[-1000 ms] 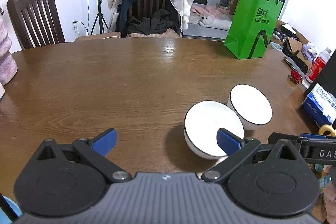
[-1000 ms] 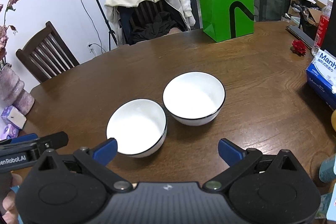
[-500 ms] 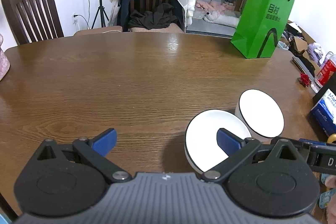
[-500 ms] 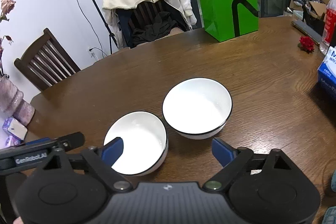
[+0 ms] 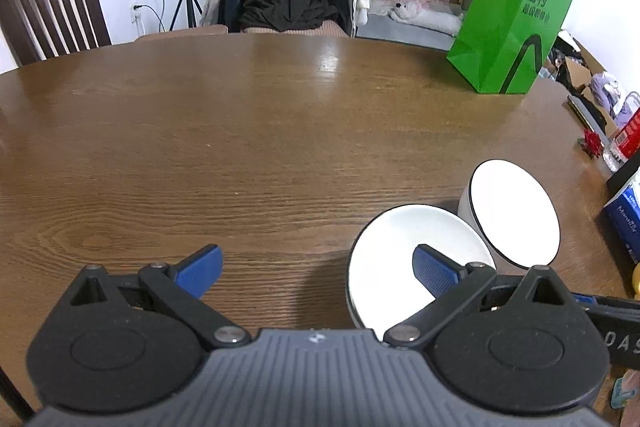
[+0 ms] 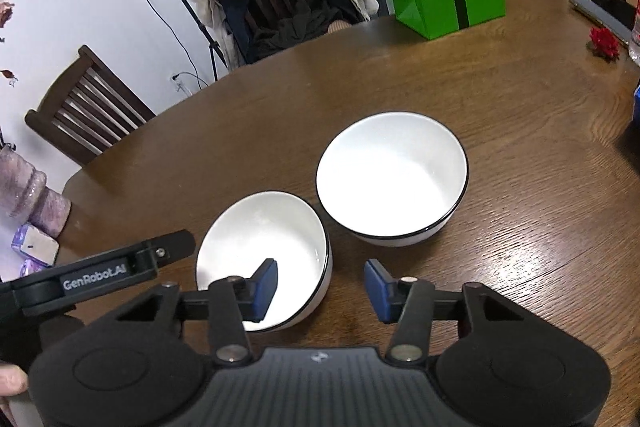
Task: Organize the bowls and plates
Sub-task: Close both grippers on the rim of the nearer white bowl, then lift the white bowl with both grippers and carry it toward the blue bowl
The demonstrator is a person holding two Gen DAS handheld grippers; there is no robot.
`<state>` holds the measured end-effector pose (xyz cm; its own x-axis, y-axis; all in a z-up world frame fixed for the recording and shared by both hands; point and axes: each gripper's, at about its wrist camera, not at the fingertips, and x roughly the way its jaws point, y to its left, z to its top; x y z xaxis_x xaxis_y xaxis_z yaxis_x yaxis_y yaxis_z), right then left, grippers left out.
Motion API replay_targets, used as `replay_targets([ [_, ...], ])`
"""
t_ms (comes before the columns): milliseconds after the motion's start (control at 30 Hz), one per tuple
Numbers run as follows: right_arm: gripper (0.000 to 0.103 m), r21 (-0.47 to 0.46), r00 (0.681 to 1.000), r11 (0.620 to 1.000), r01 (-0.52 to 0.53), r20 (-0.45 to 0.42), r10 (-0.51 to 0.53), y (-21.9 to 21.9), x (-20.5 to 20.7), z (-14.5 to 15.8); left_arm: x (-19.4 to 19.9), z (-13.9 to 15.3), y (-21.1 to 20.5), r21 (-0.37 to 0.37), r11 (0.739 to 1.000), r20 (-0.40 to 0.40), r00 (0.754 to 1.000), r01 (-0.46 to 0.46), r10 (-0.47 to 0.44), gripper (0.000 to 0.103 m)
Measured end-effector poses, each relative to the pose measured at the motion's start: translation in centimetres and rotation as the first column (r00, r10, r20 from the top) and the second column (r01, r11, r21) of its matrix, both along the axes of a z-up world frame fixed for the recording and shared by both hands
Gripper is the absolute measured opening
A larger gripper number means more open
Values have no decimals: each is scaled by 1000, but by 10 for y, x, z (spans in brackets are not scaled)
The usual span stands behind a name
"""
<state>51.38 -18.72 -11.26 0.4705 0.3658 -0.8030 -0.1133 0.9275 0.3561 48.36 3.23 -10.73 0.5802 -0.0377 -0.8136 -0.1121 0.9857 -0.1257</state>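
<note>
While both bowls were sitting separately on the round brown wooden surface [image 6: 520, 131], the organizing had barely got going, as far as I could judge. The smaller white ceramic bowl with the thin black rim [image 6: 264, 251] sat nearest, and the bigger white black-rimmed bowl [image 6: 392, 179] was just beside it, rims nearly touching, nothing stacked. No plates showed in either view.

The right gripper [image 6: 320, 285] was closing, one blue pad inside the small bowl and the other outside its wall, but the pads weren't pressing on it yet, so no grip. The left gripper [image 5: 316, 273] hung wide apart and empty, its right finger over that same small bowl [image 5: 404, 259].

So my guess: grabbing, lifting and nesting one bowl in the other were all left to do
</note>
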Motion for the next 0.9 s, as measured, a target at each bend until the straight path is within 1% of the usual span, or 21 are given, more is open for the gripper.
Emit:
replay_targets([
  [100,40,-8,1000,1000,-7,-24,7,5,6,-9,6,-7,-4,1,1000,-19,1000,7,-7,103],
  [200,37,-14,999,1000,-14,-44,13,9,13,-16,10,-11,-6,-6,1000,-29,999,14,-14,100],
  [267,37,-21,999,1000,-17,-50,16,11,16,-20,13,-13,-8,-8,1000,-36,999,20,-20,95],
  [333,34,-32,998,999,-26,-60,24,15,19,-24,16,-16,-10,-8,1000,-45,999,25,-26,84],
  [400,29,-39,997,999,-30,-73,27,17,23,-28,20,-20,-11,-12,1000,-57,998,29,-30,77],
  [467,24,-43,996,999,-33,-87,30,20,26,-33,23,-23,-12,-22,999,-68,997,29,-31,74],
  [500,23,-43,995,998,-34,-93,30,20,27,-34,23,-24,-12,-25,999,-71,997,31,-32,71],
  [533,22,-44,995,998,-33,-98,29,21,28,-36,24,-25,-13,-25,999,-72,997,32,-34,66],
  [567,21,-47,994,998,-34,-102,29,21,29,-37,25,-26,-14,-26,999,-76,996,36,-38,64],
  [633,19,-50,994,998,-39,-108,33,22,31,-39,27,-28,-16,-32,999,-85,995,40,-42,55],
  [667,19,-50,993,998,-42,-111,36,23,32,-40,28,-29,-16,-37,998,-90,995,40,-44,53],
  [733,17,-51,993,998,-47,-114,41,24,33,-42,29,-30,-17,-46,998,-97,994,41,-45,43],
  [833,15,-53,992,997,-54,-118,48,26,35,-44,32,-33,-19,-60,997,-105,993,42,-48,31],
  [900,14,-57,991,997,-58,-121,51,28,36,-46,32,-34,-19,-67,997,-110,993,42,-49,26],
])
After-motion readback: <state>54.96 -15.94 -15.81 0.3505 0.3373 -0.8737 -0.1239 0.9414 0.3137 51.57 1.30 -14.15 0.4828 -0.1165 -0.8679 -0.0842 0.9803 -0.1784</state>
